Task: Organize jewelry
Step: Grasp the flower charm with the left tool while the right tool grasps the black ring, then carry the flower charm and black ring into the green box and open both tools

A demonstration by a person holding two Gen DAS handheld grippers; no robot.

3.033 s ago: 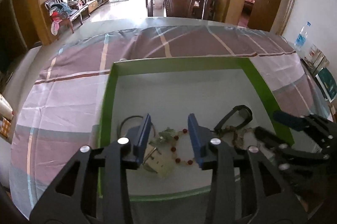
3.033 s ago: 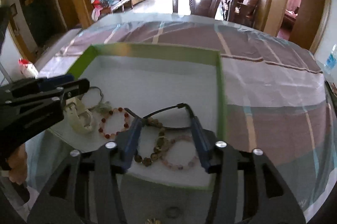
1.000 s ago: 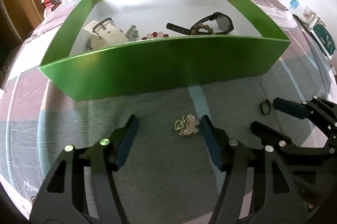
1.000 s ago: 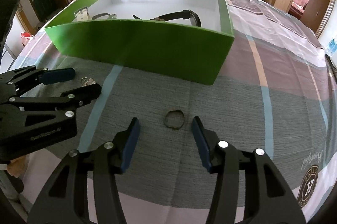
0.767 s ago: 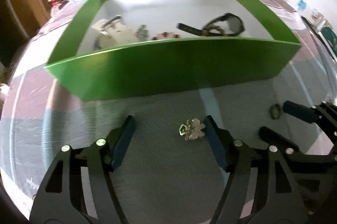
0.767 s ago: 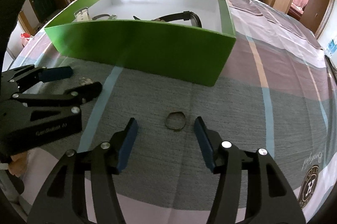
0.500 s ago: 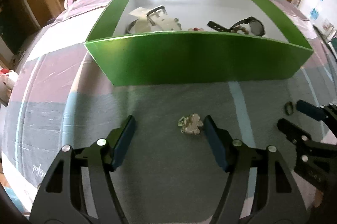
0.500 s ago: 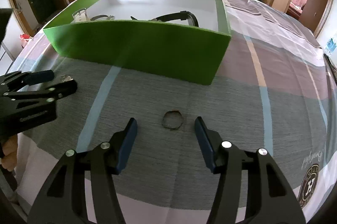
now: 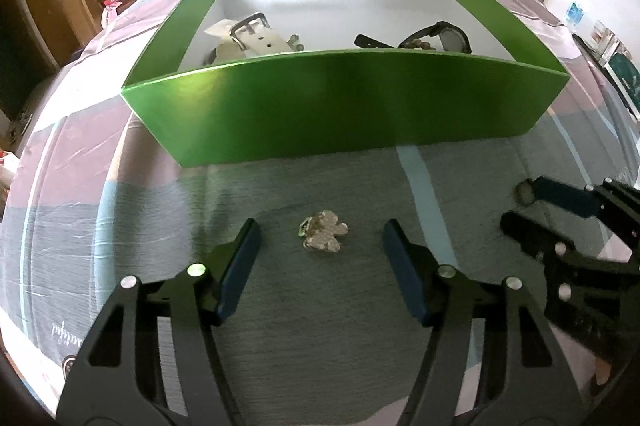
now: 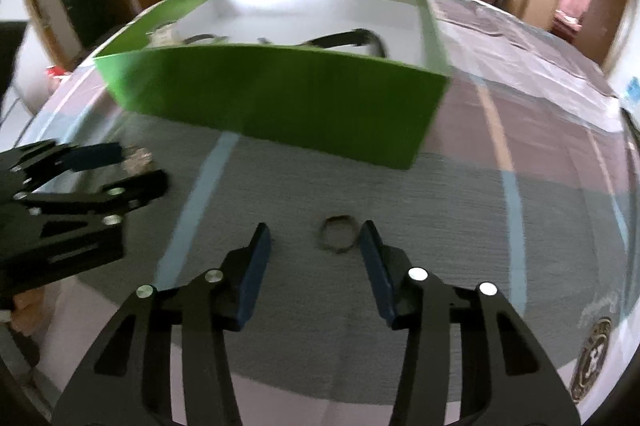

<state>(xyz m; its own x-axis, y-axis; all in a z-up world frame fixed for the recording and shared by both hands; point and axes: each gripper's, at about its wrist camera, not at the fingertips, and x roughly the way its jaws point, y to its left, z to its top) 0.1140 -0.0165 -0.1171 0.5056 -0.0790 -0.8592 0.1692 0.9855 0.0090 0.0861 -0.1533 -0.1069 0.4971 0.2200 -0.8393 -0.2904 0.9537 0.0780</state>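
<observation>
Between the closing fingers of the right tongs (image 10: 314, 240) a small dark ring (image 10: 338, 235) lies flat on the grey band of the tablecloth (image 10: 460, 218), nearer the right finger, which looks almost against its rim; the left finger is clear of it, so nothing is gripped yet. A second ago these tongs stood wider around the same ring, so the pinch has begun. Three seconds ago both tongs were over the inside of the green box (image 9: 348, 98), among the pieces lying there; now both are low over the cloth in front of its near wall.

Beside it, toward the left, a pale gold, clustered brooch-like piece (image 9: 323, 229) rests on the cloth, centred between the fingers of the left tongs (image 9: 320, 254), which stand open and well clear of it on both sides, narrowing very slightly. Their framing of the piece has barely changed over the last second.

Inside the box already lie a cream watch strap with a metal buckle (image 9: 254, 34) and a black watch (image 9: 440, 36) with beads against it.

My judgement: these two loose pieces are the ones left outside, and each is now being taken for the box. The flat ring may slip or tip under the closing fingers.
</observation>
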